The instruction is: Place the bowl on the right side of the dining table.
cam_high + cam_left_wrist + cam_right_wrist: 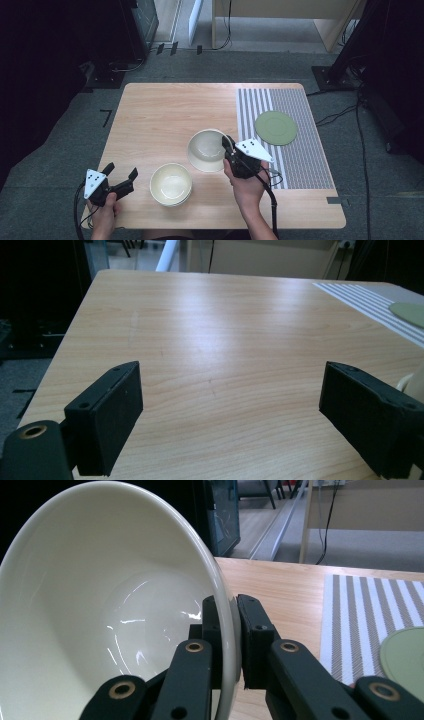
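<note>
Bowl [206, 150] handling is the work in hand, and I log it view by view.

High view: the right gripper [228, 145] pinches the bowl's right rim, and the bowl sits tilted near mid-table [165, 115], seemingly lifted on that side, just left of the striped mat [300, 160]. A green plate [276, 128] lies on the mat, apart from the bowl. A stack of bowls [171, 184] stands toward the near edge. My left gripper [121, 176] is beside that stack, not touching it, jaws spread.

Left gripper view: both pads stand wide apart over bare table, nothing between them; a sliver of pale rim [411, 385] shows behind the right-hand pad.

Right gripper view: the jaws are pressed onto the bowl's thin wall, one pad inside, one outside, close under the lip.

Assessment: I judge the bowl to be glazed ceramic, so rigid, fairly heavy for a one-sided pinch, slippery and breakable. The rim is the only workable hold; I would keep the grip deep on the wall and avoid swinging the bowl.
</note>
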`<state>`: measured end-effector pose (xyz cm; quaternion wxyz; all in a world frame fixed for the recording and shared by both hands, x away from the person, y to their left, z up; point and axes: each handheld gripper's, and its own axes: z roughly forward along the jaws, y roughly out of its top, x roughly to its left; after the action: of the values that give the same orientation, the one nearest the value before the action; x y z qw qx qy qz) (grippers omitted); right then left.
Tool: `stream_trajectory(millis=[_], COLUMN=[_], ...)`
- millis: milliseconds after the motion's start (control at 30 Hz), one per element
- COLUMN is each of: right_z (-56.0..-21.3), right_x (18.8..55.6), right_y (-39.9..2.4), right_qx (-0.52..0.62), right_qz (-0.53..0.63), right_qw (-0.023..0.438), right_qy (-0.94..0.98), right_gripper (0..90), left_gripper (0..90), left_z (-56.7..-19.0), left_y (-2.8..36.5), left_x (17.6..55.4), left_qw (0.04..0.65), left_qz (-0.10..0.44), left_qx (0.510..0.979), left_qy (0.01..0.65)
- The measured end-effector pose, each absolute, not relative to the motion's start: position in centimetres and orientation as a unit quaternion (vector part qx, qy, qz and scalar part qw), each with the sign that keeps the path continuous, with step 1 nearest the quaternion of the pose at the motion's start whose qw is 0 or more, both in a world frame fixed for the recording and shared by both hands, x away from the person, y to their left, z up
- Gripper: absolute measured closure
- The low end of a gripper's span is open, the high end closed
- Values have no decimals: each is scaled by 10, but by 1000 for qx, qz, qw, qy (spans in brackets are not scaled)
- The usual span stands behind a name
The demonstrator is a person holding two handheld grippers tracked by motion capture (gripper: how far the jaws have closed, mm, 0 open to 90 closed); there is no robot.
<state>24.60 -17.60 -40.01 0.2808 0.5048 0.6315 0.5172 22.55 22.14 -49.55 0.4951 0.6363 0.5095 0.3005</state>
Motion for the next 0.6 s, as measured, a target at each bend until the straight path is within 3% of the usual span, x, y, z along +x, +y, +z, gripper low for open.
stream_trajectory(millis=[600], right_z=[-401], right_x=[250], right_y=[-202], right_qx=[523], right_qz=[510], right_qw=[292], right_qy=[618], right_gripper=[841], left_gripper=[129], left_z=[-505], left_y=[219], left_x=[230], left_qw=[478], left_qz=[289], left_qx=[649], left_qy=[516])
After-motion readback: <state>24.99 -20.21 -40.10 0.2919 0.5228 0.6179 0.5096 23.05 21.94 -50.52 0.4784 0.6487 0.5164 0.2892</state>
